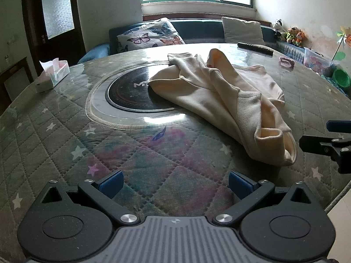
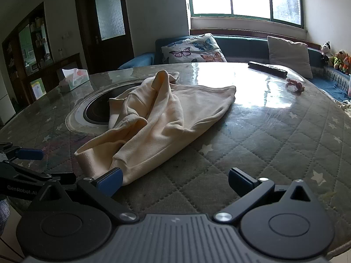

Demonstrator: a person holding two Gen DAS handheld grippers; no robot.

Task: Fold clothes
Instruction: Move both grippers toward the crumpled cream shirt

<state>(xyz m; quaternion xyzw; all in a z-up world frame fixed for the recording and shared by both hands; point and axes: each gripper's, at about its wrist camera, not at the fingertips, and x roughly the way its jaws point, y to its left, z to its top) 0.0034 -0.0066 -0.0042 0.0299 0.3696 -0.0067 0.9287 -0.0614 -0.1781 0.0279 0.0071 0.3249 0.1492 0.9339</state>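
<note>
On the round table (image 1: 54, 118) we see a crumpled cream garment (image 1: 221, 96), its long axis running from near cuffs to far hem. Our left gripper (image 1: 174, 185) sits left of it, our right gripper (image 2: 174, 182) beside its near cuff, both spread apart, holding nothing.

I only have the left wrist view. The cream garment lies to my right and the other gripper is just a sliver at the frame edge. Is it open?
Observer: Yes. In the right wrist view the right gripper is open, with nothing between its fingers.
Operator: How close is it to the cloth?
Observer: Its left blue pad sits right at the near hem of the cream garment; I cannot tell whether it touches.
Operator: And what lies beyond the remote's right end?
Observer: Nothing new on the table: past the remote control there is only the small pink item, then the grey cushion on the sofa.
</note>
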